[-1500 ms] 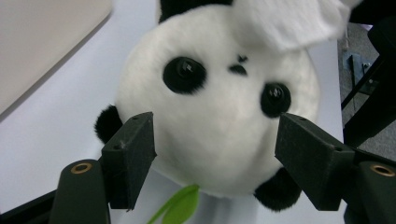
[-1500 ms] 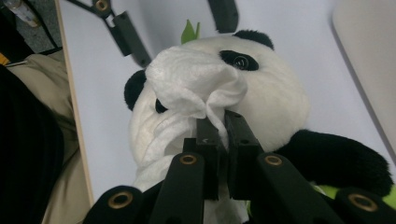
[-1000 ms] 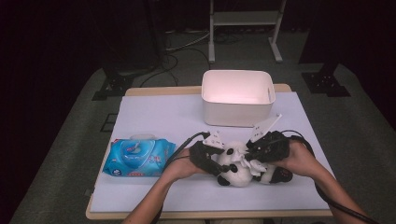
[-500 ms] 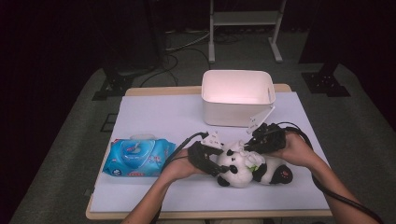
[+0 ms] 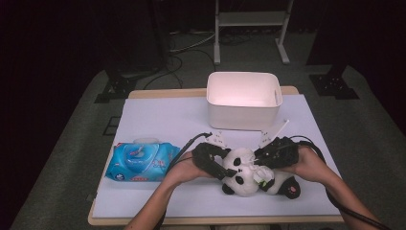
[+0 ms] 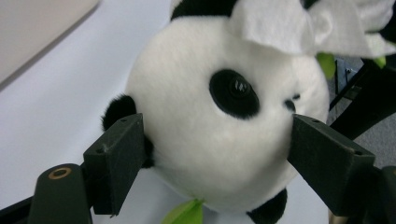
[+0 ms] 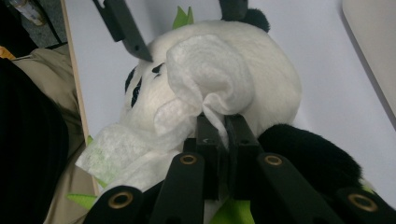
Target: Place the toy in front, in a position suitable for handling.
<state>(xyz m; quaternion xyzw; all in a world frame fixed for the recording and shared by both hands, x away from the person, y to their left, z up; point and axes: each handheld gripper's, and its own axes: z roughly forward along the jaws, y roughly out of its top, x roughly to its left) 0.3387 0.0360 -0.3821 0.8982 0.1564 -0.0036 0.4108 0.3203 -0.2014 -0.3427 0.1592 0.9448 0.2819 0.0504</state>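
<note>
Left gripper [image 6: 215, 154] jaws clamp the panda's [image 6: 224, 116] head; right gripper [image 7: 223, 126] pinches a wipe [image 7: 205, 74] at the panda's 3 o'clock.

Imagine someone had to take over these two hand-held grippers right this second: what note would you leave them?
Left gripper: jaws set on either side of the panda toy's head, steadying it on the white table cover.
Right gripper: shut on a white wipe, pressed against the panda's head.
Wipes pack lies at the left; the white bin stands behind.
Done: wipe out and on the toy.
Left, probably: finish wiping, then drop the wipe, perhaps into the bin.
</note>
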